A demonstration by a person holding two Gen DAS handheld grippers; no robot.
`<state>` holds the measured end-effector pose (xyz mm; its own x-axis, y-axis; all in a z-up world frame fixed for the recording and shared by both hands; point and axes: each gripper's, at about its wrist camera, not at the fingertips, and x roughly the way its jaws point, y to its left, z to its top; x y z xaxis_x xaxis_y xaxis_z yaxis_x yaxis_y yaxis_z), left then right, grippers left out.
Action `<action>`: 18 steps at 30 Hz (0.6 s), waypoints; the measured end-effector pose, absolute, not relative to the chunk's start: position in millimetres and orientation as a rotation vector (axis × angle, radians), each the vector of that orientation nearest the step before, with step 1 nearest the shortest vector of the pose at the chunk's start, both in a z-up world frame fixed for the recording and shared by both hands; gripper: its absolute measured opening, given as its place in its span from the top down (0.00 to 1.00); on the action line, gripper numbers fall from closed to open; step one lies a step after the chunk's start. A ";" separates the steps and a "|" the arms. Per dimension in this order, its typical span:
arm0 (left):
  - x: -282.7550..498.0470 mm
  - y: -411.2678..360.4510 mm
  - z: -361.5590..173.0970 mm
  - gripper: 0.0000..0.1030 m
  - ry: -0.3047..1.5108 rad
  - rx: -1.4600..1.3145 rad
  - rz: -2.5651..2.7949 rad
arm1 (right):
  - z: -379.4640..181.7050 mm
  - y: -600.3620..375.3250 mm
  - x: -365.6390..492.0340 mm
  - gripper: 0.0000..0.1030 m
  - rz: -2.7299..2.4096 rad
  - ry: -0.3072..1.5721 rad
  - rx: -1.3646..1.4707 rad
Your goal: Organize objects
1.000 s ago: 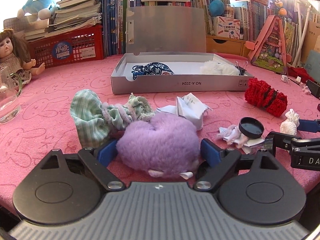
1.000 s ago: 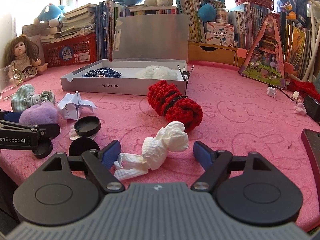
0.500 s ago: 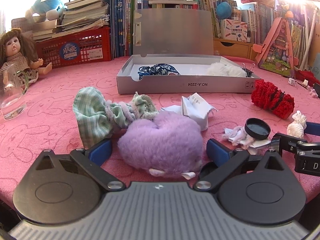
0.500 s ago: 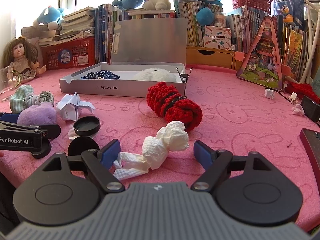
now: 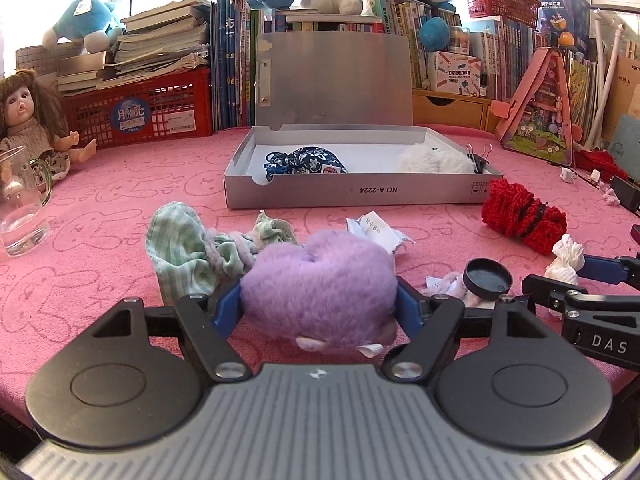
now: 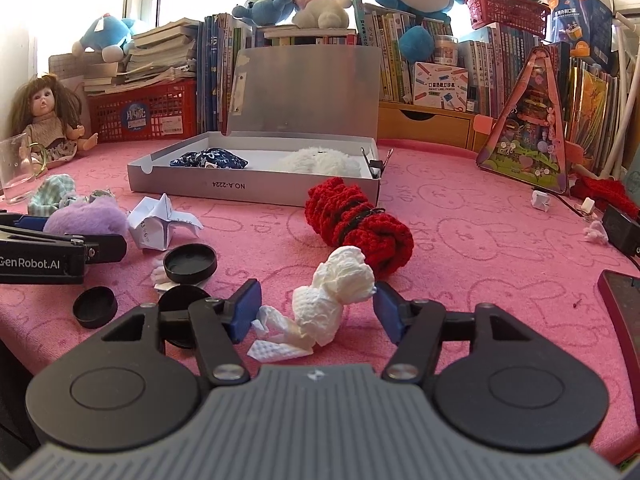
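A fluffy purple plush (image 5: 320,280) lies on the pink tablecloth (image 5: 120,240) between the blue pads of my left gripper (image 5: 318,304). The jaws are closing and both pads touch its sides. My right gripper (image 6: 316,306) straddles a crumpled white tissue wad (image 6: 332,296). Its jaws are closing too, and the pads only just reach the tissue's edges. The open grey box (image 5: 352,196) behind holds a blue patterned pouch (image 5: 304,162) and a white fluffy item (image 5: 434,160).
A green checked cloth (image 5: 188,248), folded paper (image 6: 154,224), black lids (image 6: 190,262) and a red knitted roll (image 6: 356,224) lie around the grippers. A glass jug (image 5: 20,208) and a doll (image 5: 28,128) stand far left. Books, red baskets and plush toys line the back.
Both grippers' jaws have narrowed: the left pads now touch the purple plush, and the right pads have come in close to the tissue wad. Neither hand has shifted.
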<state>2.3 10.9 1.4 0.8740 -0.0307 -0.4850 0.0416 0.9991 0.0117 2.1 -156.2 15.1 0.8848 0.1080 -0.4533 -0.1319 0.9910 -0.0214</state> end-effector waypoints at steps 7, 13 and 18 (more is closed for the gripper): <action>0.8 12.2 9.3 0.24 0.493 0.010 -0.036 | 24.5 -160.0 4.5 0.53 0.117 0.460 -0.031; -0.1 13.3 14.4 0.24 0.481 0.004 -0.034 | 28.3 -162.5 3.4 0.55 0.108 0.452 -0.018; 0.1 13.0 17.1 0.24 0.476 0.000 -0.034 | 35.6 -165.7 2.3 0.57 0.100 0.428 -0.008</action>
